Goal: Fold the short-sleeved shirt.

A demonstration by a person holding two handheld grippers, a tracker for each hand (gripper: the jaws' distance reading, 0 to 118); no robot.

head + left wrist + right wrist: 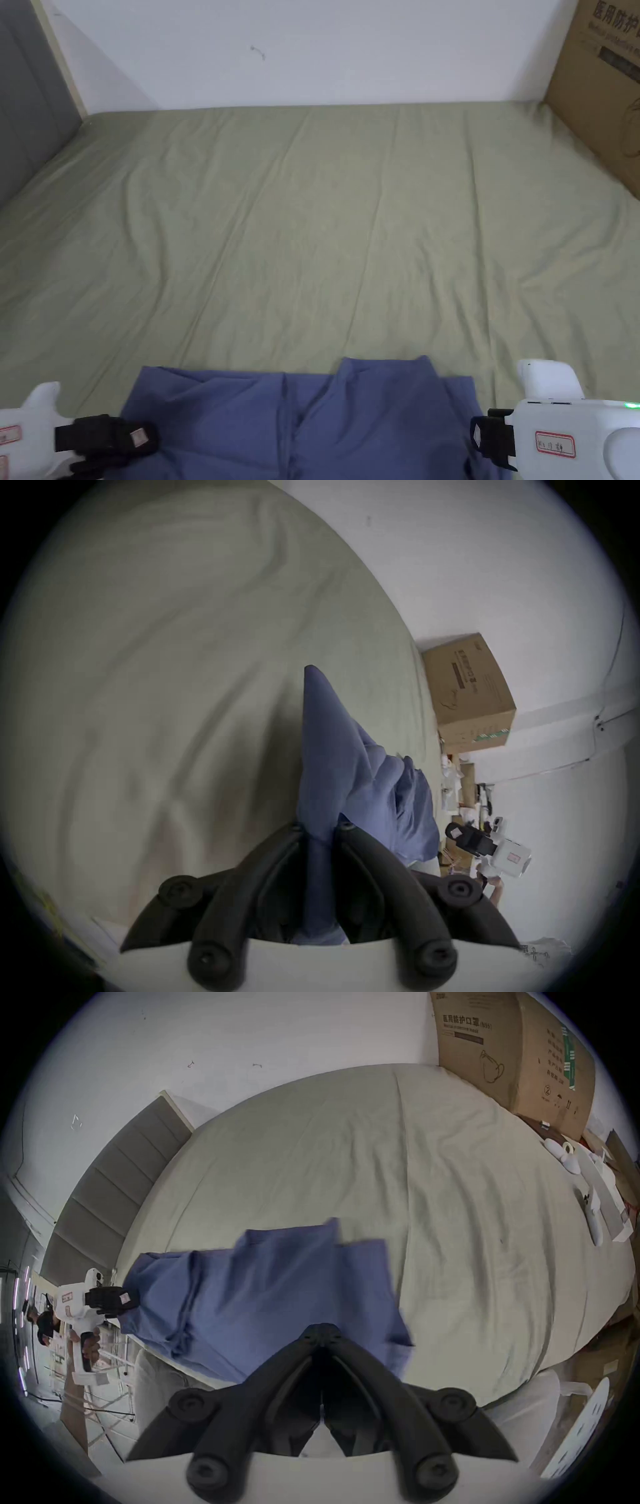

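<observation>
L gripper is pinching a bunched edge of the blue short-sleeved shirt between near-closed jaws, and R gripper is sitting jaws-together on the shirt's opposite edge w/ cloth apparently nipped at the tips. The shirt is lying stretched btwn them at the bed's near edge, long axis running L-to-R, w/ its far edge pointing toward the wall; both grippers are equally near, so I'd judge the fold needs both going fwd together.

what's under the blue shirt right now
The wrinkled pale green bed sheet lies under the blue short-sleeved shirt, whose far edge rests on it. The shirt covers whatever sits beneath its middle.
</observation>
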